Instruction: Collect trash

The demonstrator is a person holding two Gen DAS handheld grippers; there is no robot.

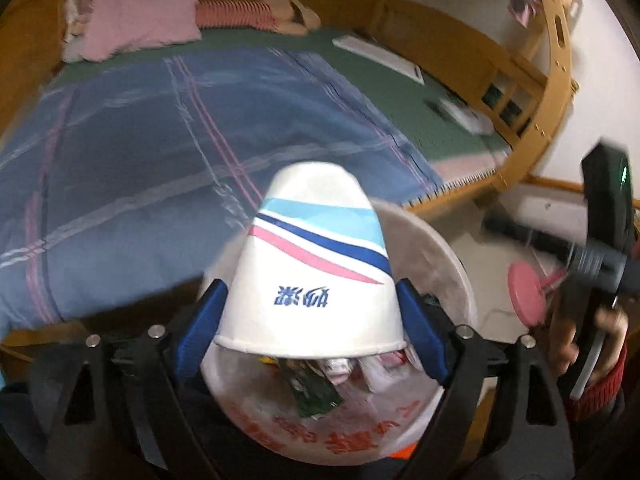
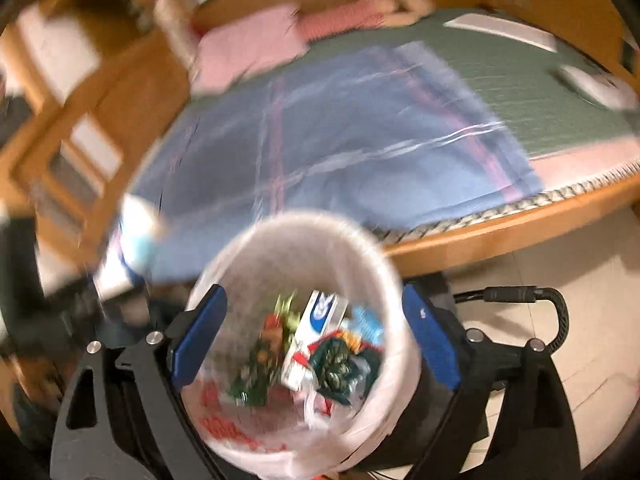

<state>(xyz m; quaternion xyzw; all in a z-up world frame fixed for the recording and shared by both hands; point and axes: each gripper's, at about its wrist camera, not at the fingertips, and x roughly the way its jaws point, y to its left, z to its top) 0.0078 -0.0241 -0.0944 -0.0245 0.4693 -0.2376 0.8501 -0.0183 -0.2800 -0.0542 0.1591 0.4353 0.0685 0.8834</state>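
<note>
A white paper cup (image 1: 316,280) with blue and pink stripes hangs upside down between the blue pads of my left gripper (image 1: 308,284). The jaws stand a little wider than the cup's rim, so the pads do not press on it. Just below it is the trash bin (image 1: 448,264), lined with a white plastic bag. My right gripper (image 2: 310,292) is open and empty above the same bin (image 2: 384,268), which holds wrappers and a small box (image 2: 316,320). The cup (image 2: 132,236) shows as a blur at the left of the right wrist view.
A bed with a blue plaid quilt (image 1: 160,152), a pink pillow (image 1: 140,20) and a wooden frame (image 2: 500,236) lies behind the bin. A hand with a red cuff (image 1: 580,344) is at the right. A black cable (image 2: 520,294) lies on the tiled floor.
</note>
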